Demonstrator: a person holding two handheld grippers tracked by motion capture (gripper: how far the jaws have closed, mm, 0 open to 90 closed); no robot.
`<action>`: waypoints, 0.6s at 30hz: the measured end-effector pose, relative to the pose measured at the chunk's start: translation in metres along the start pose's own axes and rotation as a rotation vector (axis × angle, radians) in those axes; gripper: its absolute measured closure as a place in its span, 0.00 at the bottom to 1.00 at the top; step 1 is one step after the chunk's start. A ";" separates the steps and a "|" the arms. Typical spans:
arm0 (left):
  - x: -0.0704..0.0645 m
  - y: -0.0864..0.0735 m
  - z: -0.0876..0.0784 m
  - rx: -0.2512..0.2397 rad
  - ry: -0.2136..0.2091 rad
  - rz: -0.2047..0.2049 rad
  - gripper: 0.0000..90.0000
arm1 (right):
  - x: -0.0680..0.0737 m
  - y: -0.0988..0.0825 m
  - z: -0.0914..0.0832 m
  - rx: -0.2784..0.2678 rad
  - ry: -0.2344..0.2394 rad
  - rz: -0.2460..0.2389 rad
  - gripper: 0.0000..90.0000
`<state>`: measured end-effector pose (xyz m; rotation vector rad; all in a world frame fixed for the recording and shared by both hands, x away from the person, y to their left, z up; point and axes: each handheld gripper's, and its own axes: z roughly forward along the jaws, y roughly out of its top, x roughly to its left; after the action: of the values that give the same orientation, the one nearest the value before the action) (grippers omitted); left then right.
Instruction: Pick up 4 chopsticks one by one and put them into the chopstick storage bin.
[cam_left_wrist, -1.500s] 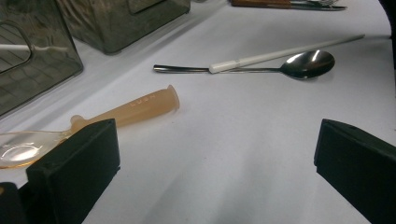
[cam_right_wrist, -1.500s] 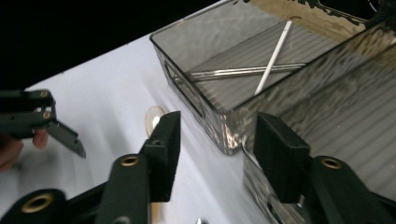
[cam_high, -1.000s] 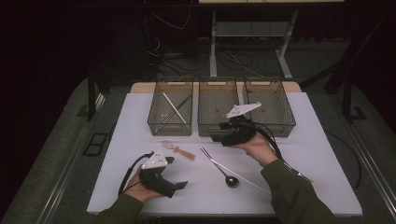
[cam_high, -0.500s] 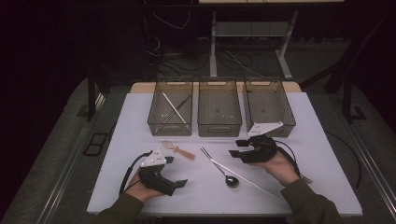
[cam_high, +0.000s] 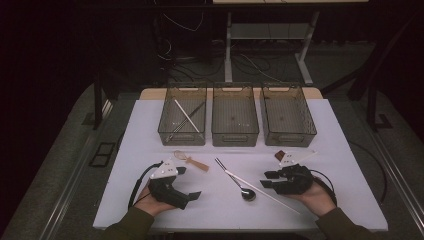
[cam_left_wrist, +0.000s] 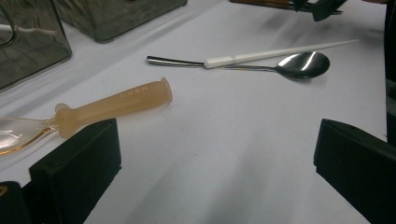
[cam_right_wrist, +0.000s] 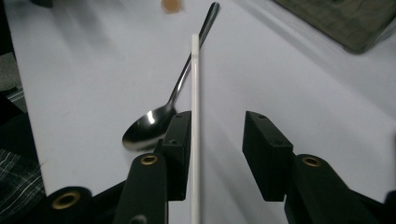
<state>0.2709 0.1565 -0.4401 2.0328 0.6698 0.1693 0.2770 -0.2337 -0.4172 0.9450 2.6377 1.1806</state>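
A white chopstick (cam_high: 265, 191) lay flat on the white table, running slantwise from the middle toward the near right. Its far end rested across the handle of a steel spoon (cam_high: 239, 182); in the left gripper view the chopstick (cam_left_wrist: 280, 52) overlapped the spoon (cam_left_wrist: 299, 64) there. The spoon lay bowl up, its bowl nearest the person, just beside the chopstick (cam_right_wrist: 195, 135). The spoon's (cam_right_wrist: 149, 123) dark handle pointed away.

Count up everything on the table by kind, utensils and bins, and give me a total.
Bins: 3
White chopsticks: 2, one on the table, one in the left bin
Dark stick in the left bin: 1
Metal spoon: 1
Translucent amber spoon: 1
Total: 8
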 end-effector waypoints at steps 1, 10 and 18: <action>0.000 0.000 0.000 0.001 0.000 0.000 0.00 | 0.001 -0.003 -0.002 -0.005 0.001 0.002 0.71; -0.002 -0.003 0.004 0.020 0.010 -0.009 0.00 | 0.007 -0.028 -0.010 0.034 0.014 0.016 0.68; -0.001 -0.001 0.003 0.014 0.012 -0.008 0.00 | 0.010 -0.037 -0.010 0.051 0.013 -0.003 0.78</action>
<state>0.2705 0.1537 -0.4425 2.0434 0.6881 0.1732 0.2477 -0.2528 -0.4349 0.9439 2.6910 1.1279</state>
